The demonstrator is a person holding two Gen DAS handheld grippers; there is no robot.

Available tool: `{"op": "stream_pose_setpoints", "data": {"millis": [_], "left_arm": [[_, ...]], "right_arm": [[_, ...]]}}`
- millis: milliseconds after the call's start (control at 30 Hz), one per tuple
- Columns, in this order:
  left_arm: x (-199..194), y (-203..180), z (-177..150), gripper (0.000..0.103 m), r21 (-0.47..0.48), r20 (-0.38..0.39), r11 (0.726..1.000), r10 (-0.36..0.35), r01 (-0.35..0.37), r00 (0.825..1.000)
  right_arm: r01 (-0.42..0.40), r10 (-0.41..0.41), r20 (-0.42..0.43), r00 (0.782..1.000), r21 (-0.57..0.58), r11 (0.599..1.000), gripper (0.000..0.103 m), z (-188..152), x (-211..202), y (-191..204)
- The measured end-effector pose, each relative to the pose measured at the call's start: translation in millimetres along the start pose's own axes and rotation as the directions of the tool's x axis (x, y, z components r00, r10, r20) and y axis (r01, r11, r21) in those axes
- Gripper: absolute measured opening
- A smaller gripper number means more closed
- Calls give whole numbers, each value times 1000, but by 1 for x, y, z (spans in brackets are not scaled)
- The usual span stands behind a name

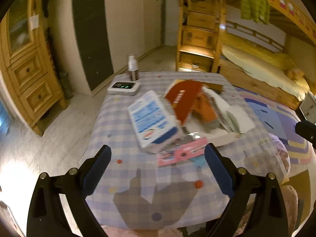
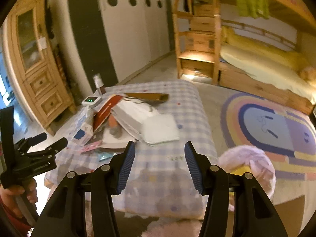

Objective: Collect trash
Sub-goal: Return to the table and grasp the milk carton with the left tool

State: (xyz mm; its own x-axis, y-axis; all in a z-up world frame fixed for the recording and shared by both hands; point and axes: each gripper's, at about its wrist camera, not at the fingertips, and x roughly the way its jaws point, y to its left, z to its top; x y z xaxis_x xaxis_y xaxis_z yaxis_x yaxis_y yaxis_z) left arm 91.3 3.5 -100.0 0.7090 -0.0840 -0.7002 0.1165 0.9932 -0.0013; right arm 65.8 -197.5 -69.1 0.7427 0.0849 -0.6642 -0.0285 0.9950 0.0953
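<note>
Overhead, two spread, empty grippers, left gripper (image 1: 158, 158) and right gripper (image 2: 160, 154); one red booklet (image 1: 182, 99).

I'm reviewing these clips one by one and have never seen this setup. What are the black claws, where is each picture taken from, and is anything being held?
There is no robot: a person carries a two-finger gripper in each hand, each with a forward-looking fisheye camera. The left gripper and the right gripper both stand open and empty. The right view also shows the left tool from the side. On the checked tablecloth lie a blue-and-white carton, a red booklet, white papers, a pink wrapper and a small display device.
</note>
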Motion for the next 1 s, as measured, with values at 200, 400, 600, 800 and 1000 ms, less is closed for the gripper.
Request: {"op": "stream_pose_setpoints", "data": {"millis": [200,400,600,800,1000], "left_arm": [[20,13,5,92,-50,-41,998,-28,25,999],[51,14,17,92,-114,-88,992,-59,49,994],[77,20,26,92,-206,-123,975,-107,80,987],[96,17,29,76,-208,-162,977,-85,50,983],[64,15,21,74,-121,-94,992,-33,21,995]], "right_arm": [[-7,6,-13,1000,-47,999,53,8,28,20],[4,-6,-40,999,-49,999,53,12,49,17],[12,-15,-64,998,-37,999,53,10,61,10],[18,-21,-78,997,-32,999,53,3,63,4],[16,-18,-98,995,-19,1000,53,-4,61,-6]]}}
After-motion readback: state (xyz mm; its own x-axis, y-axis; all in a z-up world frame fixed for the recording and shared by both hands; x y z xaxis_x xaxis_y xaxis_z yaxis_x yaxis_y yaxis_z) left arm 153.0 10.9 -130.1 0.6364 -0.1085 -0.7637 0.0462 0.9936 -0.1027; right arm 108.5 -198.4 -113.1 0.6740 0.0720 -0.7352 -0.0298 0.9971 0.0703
